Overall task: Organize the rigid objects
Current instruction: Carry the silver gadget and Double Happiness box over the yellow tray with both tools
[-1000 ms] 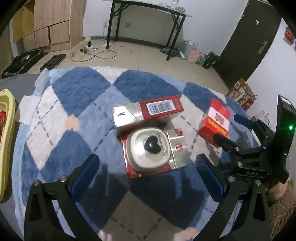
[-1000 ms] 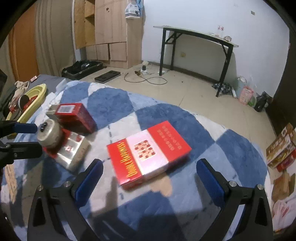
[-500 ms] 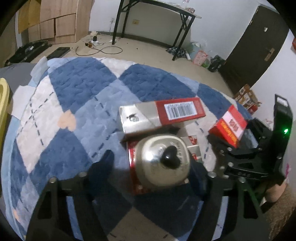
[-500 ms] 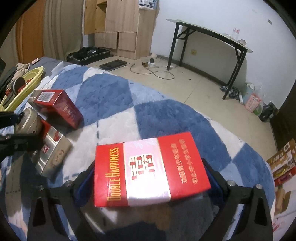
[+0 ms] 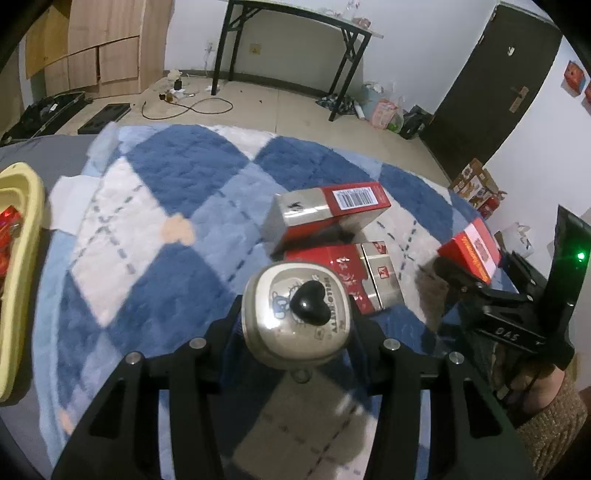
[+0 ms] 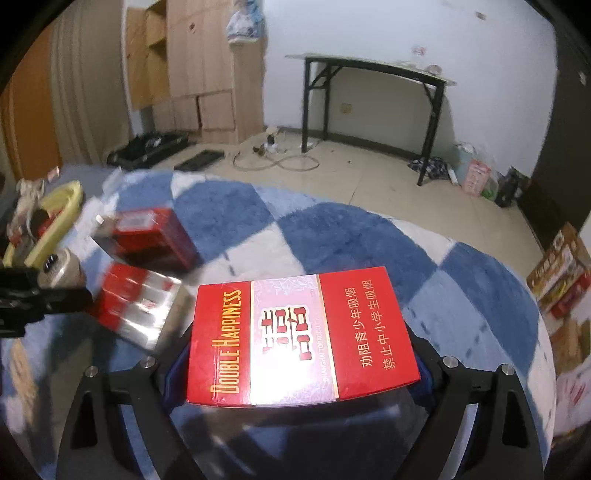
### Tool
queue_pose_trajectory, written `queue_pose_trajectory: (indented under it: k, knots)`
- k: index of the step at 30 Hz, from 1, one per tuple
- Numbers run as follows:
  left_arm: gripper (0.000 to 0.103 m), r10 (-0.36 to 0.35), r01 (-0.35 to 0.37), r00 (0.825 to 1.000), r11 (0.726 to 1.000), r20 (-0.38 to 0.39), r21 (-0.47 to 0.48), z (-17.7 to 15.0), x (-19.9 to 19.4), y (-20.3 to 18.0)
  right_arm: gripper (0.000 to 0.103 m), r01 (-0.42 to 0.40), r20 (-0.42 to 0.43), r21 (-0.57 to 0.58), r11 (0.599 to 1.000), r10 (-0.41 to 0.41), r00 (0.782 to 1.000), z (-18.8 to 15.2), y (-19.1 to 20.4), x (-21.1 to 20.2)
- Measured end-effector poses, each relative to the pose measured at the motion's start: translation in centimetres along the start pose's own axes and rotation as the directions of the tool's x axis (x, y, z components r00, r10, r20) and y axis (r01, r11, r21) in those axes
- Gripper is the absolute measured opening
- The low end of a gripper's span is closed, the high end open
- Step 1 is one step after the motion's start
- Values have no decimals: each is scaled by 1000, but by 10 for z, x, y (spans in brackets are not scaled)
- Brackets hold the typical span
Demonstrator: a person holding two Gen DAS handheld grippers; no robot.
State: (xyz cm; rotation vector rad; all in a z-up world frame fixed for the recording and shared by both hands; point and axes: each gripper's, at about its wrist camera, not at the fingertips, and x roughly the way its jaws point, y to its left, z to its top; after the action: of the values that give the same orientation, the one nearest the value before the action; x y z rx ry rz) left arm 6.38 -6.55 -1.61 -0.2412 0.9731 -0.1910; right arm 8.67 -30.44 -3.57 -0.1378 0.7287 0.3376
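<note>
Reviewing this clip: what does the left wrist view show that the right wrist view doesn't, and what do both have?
Only the left wrist view: the heart-shaped black knob on the round silver tin's lid, a barcode on the far red carton, the dark door.

Only the right wrist view: the Double Happiness carton's printed face, between the right gripper's jaws.

Both: the blue checked rug, yellow tray, black table, and the left gripper closing around the tin.

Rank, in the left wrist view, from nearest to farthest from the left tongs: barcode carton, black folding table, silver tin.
1. Silver tin, between the left tongs, which are closing.
2. Barcode carton, beyond it on the rug.
3. Black folding table, against the far wall.
</note>
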Motion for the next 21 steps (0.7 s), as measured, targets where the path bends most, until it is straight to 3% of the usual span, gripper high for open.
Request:
queue_pose_trajectory:
  k: [5, 12, 15, 18, 21]
  knots:
    - [51, 0, 0, 1000, 1000, 29, 11, 4, -37, 8, 92, -4, 27, 50, 999, 3, 1000, 3, 21, -44]
    - [51, 49, -59, 992, 995, 114, 83, 15, -108, 23, 92, -11, 135, 55, 998, 4, 991, 16, 65, -116]
    - [51, 70, -82, 988, 993, 137, 84, 12, -136, 39, 92, 18, 163, 85, 996, -32, 986, 19, 89, -149]
    - [51, 180, -199, 967, 975, 179, 95, -6, -150, 45, 92, 23, 137, 152, 988, -44, 990, 10, 105, -162]
    - [51, 158, -167, 975, 985, 159, 46, -26, -145, 53, 92, 53, 104, 170, 984, -71, 992, -9, 114, -164]
